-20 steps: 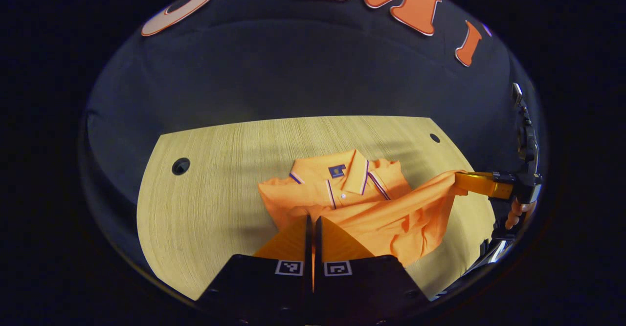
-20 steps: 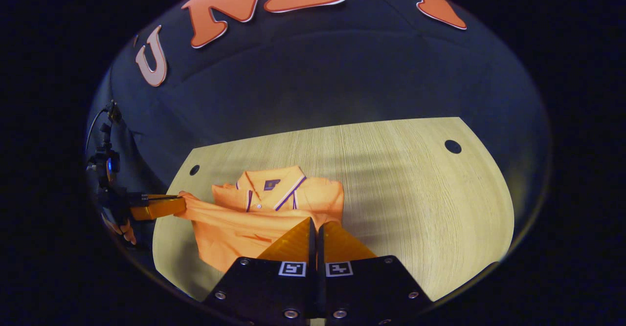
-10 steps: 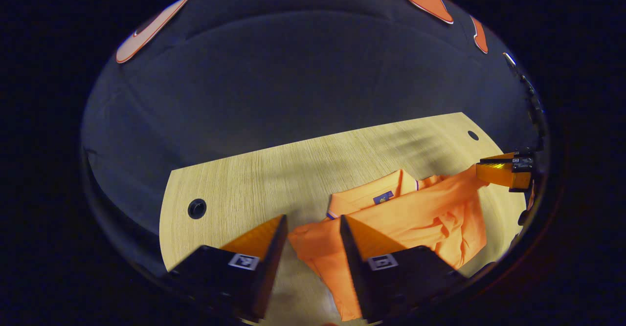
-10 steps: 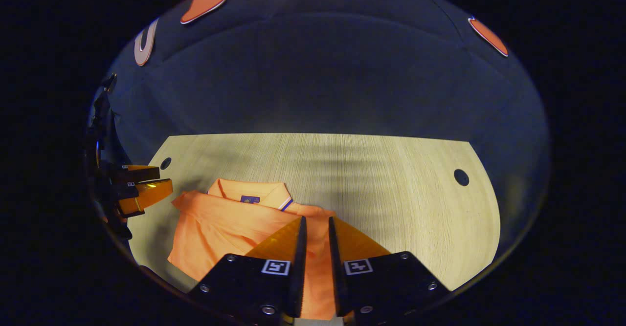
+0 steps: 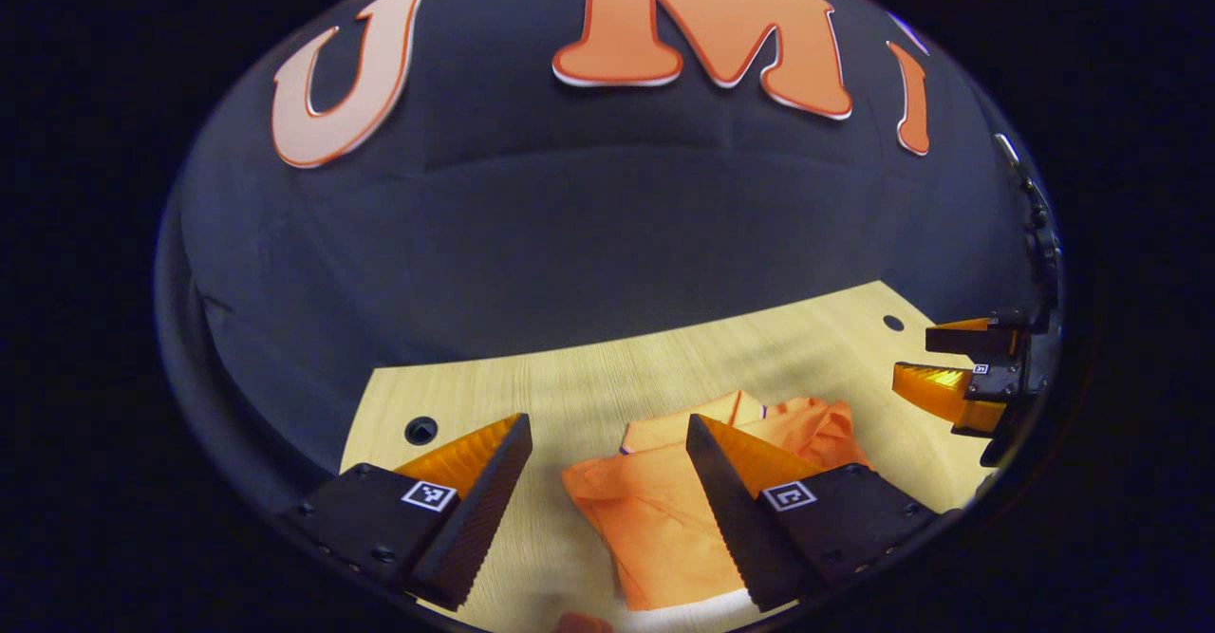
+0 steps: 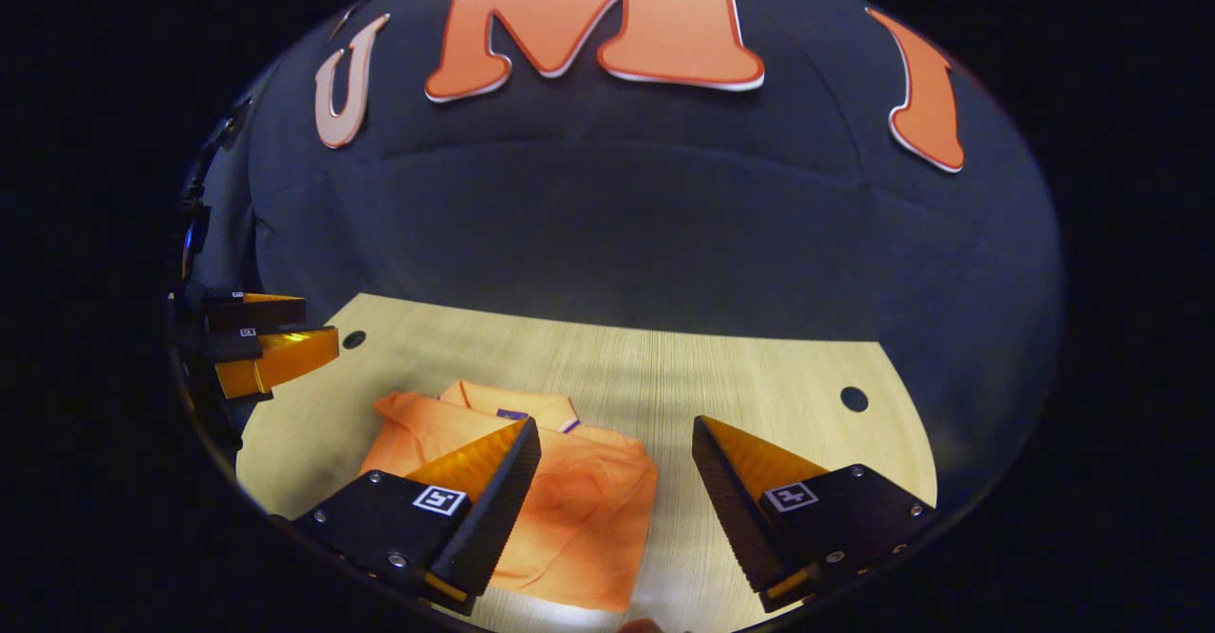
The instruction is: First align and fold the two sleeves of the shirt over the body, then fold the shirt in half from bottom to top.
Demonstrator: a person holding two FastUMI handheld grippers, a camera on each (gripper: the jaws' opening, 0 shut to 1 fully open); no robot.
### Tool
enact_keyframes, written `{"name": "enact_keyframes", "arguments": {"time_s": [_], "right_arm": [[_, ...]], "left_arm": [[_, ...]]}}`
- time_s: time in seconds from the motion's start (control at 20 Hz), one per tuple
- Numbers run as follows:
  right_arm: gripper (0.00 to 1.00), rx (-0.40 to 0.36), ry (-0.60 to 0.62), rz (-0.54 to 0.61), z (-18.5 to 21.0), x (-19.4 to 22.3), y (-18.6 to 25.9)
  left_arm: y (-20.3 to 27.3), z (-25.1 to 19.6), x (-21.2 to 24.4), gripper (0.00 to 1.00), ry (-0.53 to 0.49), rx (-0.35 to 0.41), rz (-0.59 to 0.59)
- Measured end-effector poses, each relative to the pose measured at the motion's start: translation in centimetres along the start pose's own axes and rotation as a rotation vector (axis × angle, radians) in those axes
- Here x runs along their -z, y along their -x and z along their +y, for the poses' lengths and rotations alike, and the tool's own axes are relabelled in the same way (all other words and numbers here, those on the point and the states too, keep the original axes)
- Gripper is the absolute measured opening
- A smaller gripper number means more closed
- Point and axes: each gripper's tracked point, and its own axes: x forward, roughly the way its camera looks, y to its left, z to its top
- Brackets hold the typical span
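Both claws are open and hold nothing. The shirt (image 6: 532,491) lies folded on the surface (image 6: 759,377), below and between the left claw (image 5: 607,491) and the right claw (image 6: 615,491), collar on the far side.

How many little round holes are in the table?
2. One hole sits near the far left corner of the table; the other hole is near the right edge. The shirt may hide more.

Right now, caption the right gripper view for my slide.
Open right gripper above the folded orange shirt on the wooden table.
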Motion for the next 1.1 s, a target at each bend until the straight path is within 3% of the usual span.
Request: {"name": "enact_keyframes", "arguments": {"time_s": [0.4,1.1], "right_arm": [[0.98,0.015,0.076,-0.23,0.5,-4.0,11.2],[0.99,-0.043,0.092,-0.49,2.8,-4.4,25.3]], "left_arm": [[12.3,-3.5,-2.6,1.0,0.047,-0.032,-0.187],[27.8,-4.9,-2.4,1.0,0.104,-0.125,-0.475]]}}
